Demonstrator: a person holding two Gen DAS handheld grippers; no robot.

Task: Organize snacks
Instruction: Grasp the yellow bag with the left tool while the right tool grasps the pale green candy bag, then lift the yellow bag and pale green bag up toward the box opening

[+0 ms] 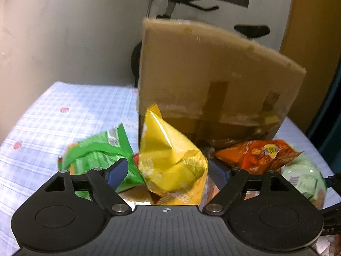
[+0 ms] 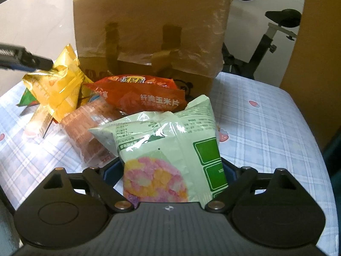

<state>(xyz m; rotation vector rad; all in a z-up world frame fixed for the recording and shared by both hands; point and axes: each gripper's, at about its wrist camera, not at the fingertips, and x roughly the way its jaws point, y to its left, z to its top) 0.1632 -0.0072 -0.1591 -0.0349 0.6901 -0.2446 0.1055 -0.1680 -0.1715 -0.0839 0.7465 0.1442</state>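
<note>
The left gripper (image 1: 167, 168) has its blue fingers (image 1: 117, 170) closed on a yellow snack bag (image 1: 170, 153), which stands up between them with its crimped top corner pointing upward. From the right wrist view the same left fingers (image 2: 40, 63) pinch that yellow bag (image 2: 57, 83) near its upper left edge, and the bag sits lifted above the pile. Just left of it lies a green snack bag (image 1: 100, 149), partly under the left finger. To the right of the yellow bag lies an orange-red corn chip bag (image 1: 260, 155), and beyond that, at the right edge, a pale green bag (image 1: 304, 177).

The right gripper (image 2: 170, 170) has its fingers clamped on the pale green snack bag (image 2: 170, 145), which fills the gap between them; its print shows pink and yellow puffed pieces and dark green panels. Just behind it lies a brown-checked transparent packet (image 2: 89, 125), and behind that the orange-red corn chip bag (image 2: 140, 93).

All the bags are heaped in front of an open cardboard box (image 2: 149, 32) whose flap stands upright. The pile and box rest on a surface covered with a blue plaid cloth (image 2: 266, 128) dotted with strawberries. An exercise bike (image 2: 275, 34) stands behind, against a pale wall.
</note>
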